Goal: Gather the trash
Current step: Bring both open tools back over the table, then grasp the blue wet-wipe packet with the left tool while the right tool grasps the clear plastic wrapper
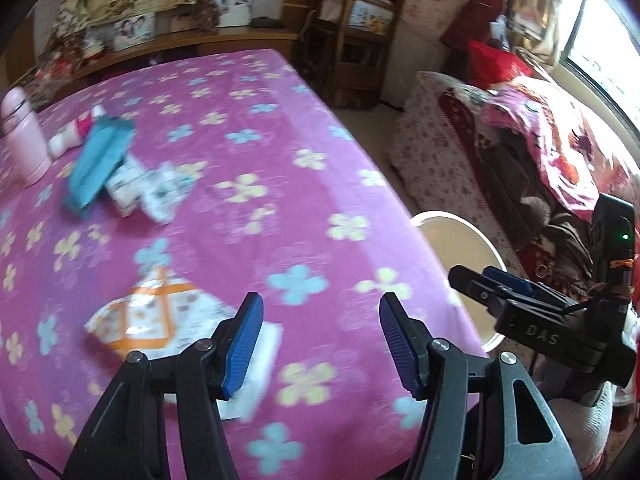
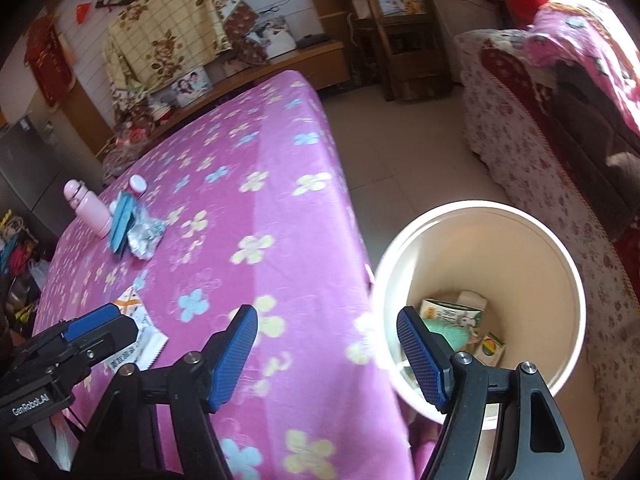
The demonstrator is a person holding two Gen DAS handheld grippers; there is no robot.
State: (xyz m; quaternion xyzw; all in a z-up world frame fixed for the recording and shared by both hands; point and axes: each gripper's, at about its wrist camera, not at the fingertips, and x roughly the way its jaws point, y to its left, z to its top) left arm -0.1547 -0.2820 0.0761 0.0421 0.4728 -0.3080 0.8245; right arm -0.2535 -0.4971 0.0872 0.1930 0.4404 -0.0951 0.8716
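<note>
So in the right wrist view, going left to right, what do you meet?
Left gripper → pink bottle → blue wrapper → crumpled silver wrapper → white bucket holding trash → floral sofa.

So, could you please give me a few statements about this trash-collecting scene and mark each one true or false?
1. Both grippers, left and right, have open, empty jaws. True.
2. The white bin is empty. False: it holds cartons and a green item.
3. The orange-and-white wrapper lies on the pink bedspread. True.
4. The pink bottle is inside the bin. False: it stands on the bedspread.
</note>
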